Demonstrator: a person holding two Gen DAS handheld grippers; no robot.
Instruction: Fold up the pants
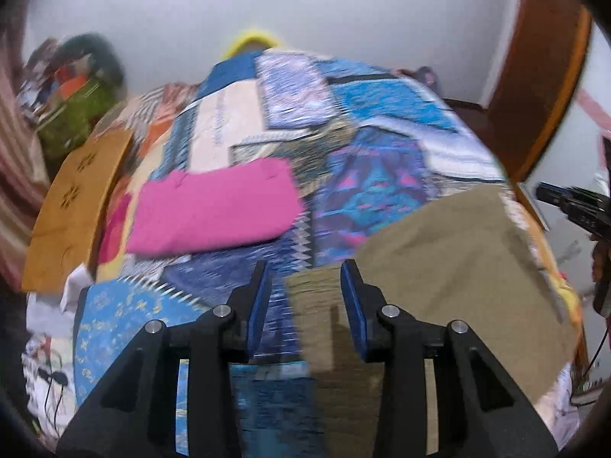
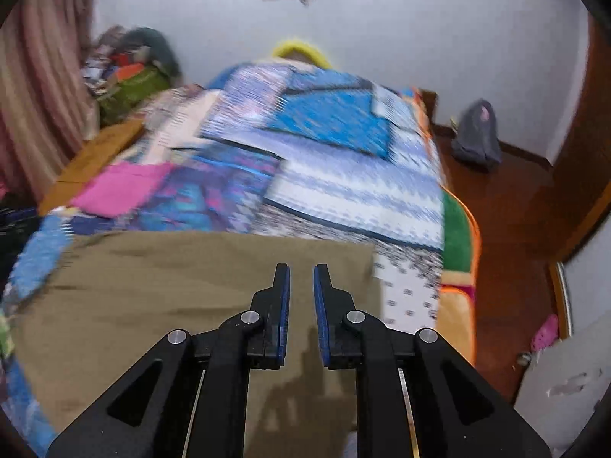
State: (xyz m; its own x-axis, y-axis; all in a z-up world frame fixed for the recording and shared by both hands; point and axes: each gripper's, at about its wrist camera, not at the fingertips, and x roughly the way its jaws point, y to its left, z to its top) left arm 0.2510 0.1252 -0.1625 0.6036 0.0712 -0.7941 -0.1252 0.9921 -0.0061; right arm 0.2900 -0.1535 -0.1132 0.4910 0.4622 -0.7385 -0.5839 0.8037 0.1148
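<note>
The pants (image 2: pixel 191 305) lie flat on the near end of the bed (image 2: pixel 343 191), an olive-tan block with straight edges and few creases, which suggests a fold already laid and left to settle. Both grippers hang above it holding nothing: the left gripper (image 1: pixel 307 271) with jaws partly apart, the right gripper (image 2: pixel 301 271) with jaws narrow, almost closed. A pink cloth (image 1: pixel 214 210) lies folded farther up the bed, well apart, perhaps a finished piece.

Even indoor light, my views smeared by motion blur, fisheye bending the dark edges, my fingers' shadows on the pants (image 2: pixel 152 297).
</note>
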